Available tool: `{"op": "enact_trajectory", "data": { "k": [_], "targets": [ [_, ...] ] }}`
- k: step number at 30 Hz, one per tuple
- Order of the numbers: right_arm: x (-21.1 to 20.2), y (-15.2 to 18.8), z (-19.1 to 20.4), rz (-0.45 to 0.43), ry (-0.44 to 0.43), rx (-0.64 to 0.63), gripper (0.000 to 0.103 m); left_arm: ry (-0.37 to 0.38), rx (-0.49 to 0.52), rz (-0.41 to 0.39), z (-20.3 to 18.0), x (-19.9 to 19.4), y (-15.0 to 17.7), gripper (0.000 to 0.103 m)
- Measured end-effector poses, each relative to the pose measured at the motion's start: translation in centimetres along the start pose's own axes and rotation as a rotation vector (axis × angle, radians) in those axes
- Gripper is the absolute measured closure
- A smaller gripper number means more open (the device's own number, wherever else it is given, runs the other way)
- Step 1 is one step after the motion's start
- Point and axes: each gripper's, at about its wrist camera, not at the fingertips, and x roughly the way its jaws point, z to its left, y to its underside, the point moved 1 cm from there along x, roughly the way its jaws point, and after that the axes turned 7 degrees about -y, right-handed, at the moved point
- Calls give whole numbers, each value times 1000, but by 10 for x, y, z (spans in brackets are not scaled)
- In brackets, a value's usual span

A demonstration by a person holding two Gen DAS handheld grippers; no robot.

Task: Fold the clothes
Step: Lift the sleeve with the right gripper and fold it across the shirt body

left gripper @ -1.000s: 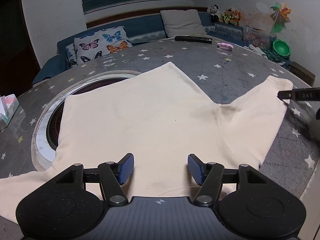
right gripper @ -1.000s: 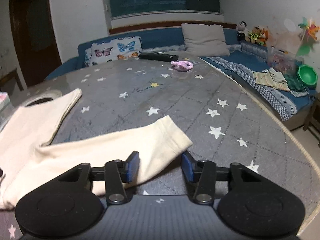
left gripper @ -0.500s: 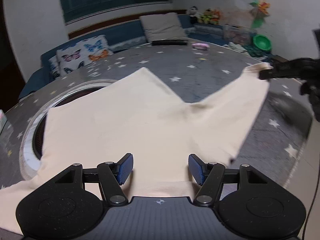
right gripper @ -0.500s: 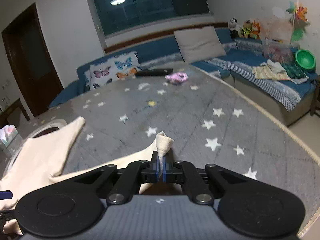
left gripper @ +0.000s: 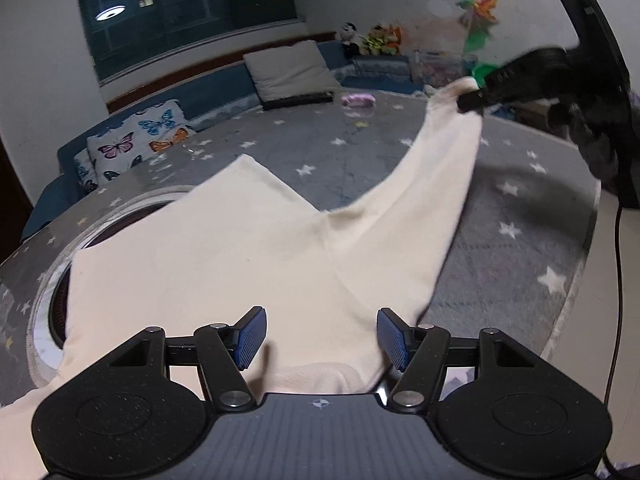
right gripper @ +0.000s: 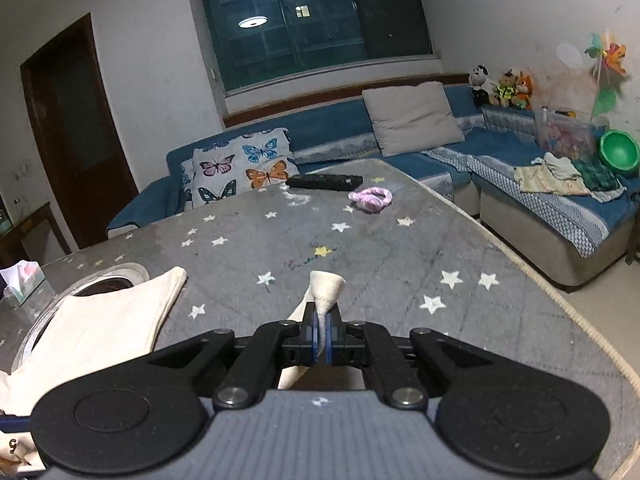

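A cream long-sleeved top (left gripper: pixel 208 248) lies spread on the grey star-patterned table (left gripper: pixel 520 272). My left gripper (left gripper: pixel 320 338) is open low over the near part of the top, cloth showing between its blue pads (left gripper: pixel 250 338). The right sleeve (left gripper: pixel 432 184) rises off the table to my right gripper (left gripper: pixel 470 102), which is shut on the cuff. In the right wrist view the cuff (right gripper: pixel 326 286) sticks up from my right gripper (right gripper: pixel 322 338), and the body of the top (right gripper: pixel 100 332) lies to the left.
A round opening with a white rim (left gripper: pixel 44 300) lies partly under the top. A black remote (right gripper: pixel 324 181) and a pink cloth item (right gripper: pixel 370 199) lie at the table's far side. A tissue box (right gripper: pixel 22 282) stands far left. A blue sofa (right gripper: pixel 540 200) runs behind and right.
My right gripper closed on the sleeve cuff and lifted it up off the table. The left gripper stayed open over the top's near part while its view shifted.
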Motion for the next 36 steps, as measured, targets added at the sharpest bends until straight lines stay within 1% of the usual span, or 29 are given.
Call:
{"op": "enact_trajectory", "data": {
  "k": [3, 8, 13, 17, 19, 24, 30, 32, 36],
  "targets": [
    [1, 2, -1, 10, 6, 10, 100, 1, 18, 2, -5, 3, 4, 39],
    [-7, -8, 8, -14, -10, -10, 100, -2, -12, -21, 3, -4, 4, 38],
    [-11, -19, 28, -23, -27, -63, 100, -13, -48, -38, 19, -14, 7, 38],
    [-16, -33, 52, -33, -58, -121, 100, -23, -69, -24, 33, -22, 23, 38],
    [-18, -41, 69, -39, -80, -157, 100, -20, -76, -21, 38, -27, 30, 38],
    [-22, -53, 123, -39, -164, -255, 100, -1, -100, -44, 44, -37, 42, 39],
    [-17, -51, 198, -19, -291, -379, 100, -1, -152, -71, 54, -48, 52, 38],
    [-16, -51, 224, -13, -334, -420, 100, -15, -171, -76, 60, -53, 57, 38],
    [2, -27, 272, 54, -429, -488, 100, -44, -210, -80, 72, -62, 66, 38]
  ]
}}
